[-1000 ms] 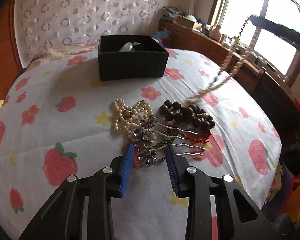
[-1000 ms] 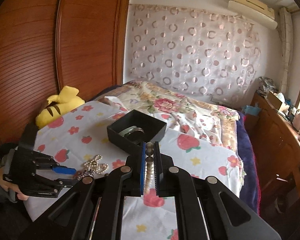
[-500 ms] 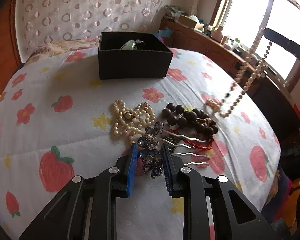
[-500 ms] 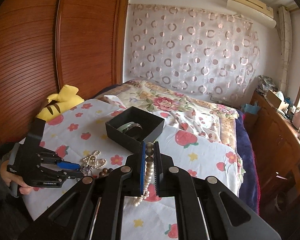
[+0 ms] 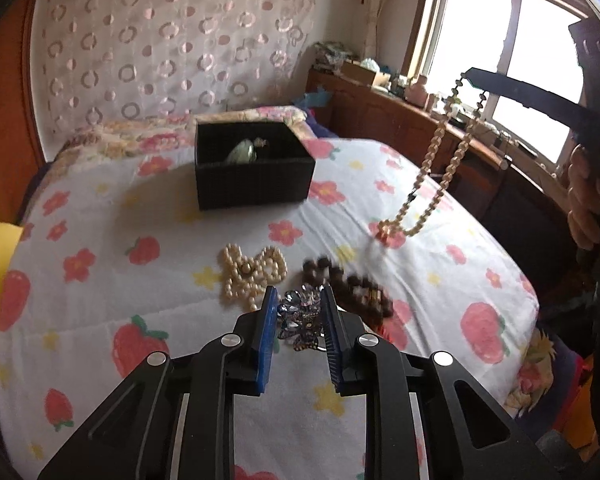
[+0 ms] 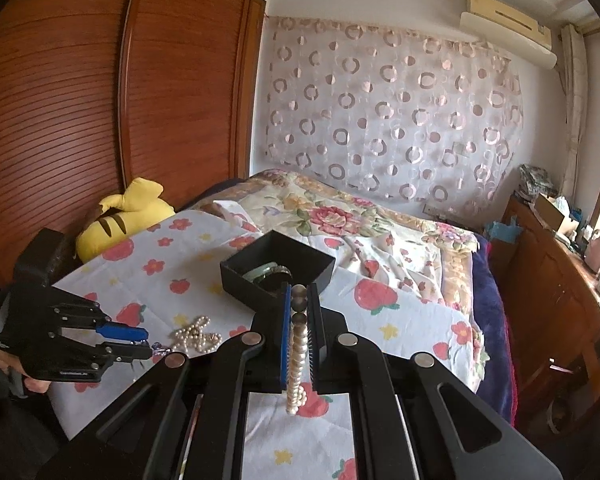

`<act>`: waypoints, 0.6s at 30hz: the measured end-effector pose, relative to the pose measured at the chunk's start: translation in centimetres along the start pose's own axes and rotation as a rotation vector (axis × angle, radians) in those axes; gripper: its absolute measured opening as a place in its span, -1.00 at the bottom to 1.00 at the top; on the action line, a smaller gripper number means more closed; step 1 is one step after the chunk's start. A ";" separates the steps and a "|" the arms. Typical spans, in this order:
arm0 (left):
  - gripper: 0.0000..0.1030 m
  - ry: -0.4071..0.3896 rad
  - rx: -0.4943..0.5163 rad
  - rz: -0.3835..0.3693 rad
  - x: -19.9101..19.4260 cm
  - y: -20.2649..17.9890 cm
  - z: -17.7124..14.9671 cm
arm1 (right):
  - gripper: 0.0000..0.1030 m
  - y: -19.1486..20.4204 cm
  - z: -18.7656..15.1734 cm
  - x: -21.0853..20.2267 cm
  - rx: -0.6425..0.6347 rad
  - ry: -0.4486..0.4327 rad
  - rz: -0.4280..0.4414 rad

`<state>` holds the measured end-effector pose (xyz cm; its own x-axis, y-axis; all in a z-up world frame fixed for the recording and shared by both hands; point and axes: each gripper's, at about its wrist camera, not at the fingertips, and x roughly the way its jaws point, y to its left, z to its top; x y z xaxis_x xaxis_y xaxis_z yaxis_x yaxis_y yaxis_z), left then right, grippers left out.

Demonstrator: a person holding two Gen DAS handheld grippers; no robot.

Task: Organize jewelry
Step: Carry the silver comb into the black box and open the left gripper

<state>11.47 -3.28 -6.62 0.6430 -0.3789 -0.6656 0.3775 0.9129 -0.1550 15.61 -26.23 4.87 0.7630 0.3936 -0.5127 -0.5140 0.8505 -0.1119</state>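
Left hand-held gripper (image 5: 299, 312): blue pads nearly closed, clamped on a purple crystal hair comb (image 5: 300, 318) just above the bed (image 5: 100, 280). Right hand-held gripper (image 6: 299, 320): jaws fully closed on a pearl necklace (image 6: 296, 344), which dangles over the bedspread. A pearl bracelet (image 5: 252, 272) and dark beads (image 5: 348, 284) lie on the bed; the black box (image 5: 254, 168) stands beyond them, a green bangle (image 6: 266, 270) inside.

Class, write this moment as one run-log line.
left gripper: gripping jeweled hair clip | right gripper: shut on pearl necklace, dangling | black box: open, bangle inside
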 end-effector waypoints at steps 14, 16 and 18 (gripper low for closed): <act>-0.62 -0.037 0.029 0.174 0.4 2.5 0.1 | -0.84 0.7 0.0 0.6 -0.007 0.010 0.011; -0.62 -0.037 0.023 0.185 0.8 3.0 0.1 | -0.84 0.9 0.0 0.6 -0.009 0.011 0.014; -0.62 -0.045 0.015 0.196 0.9 3.6 0.2 | -0.84 0.8 0.0 0.6 -0.008 0.010 0.017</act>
<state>13.57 -0.36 -7.67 0.7341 -0.2007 -0.6487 0.2519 0.9676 -0.0143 15.66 -25.27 4.45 0.7503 0.4044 -0.5230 -0.5300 0.8408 -0.1104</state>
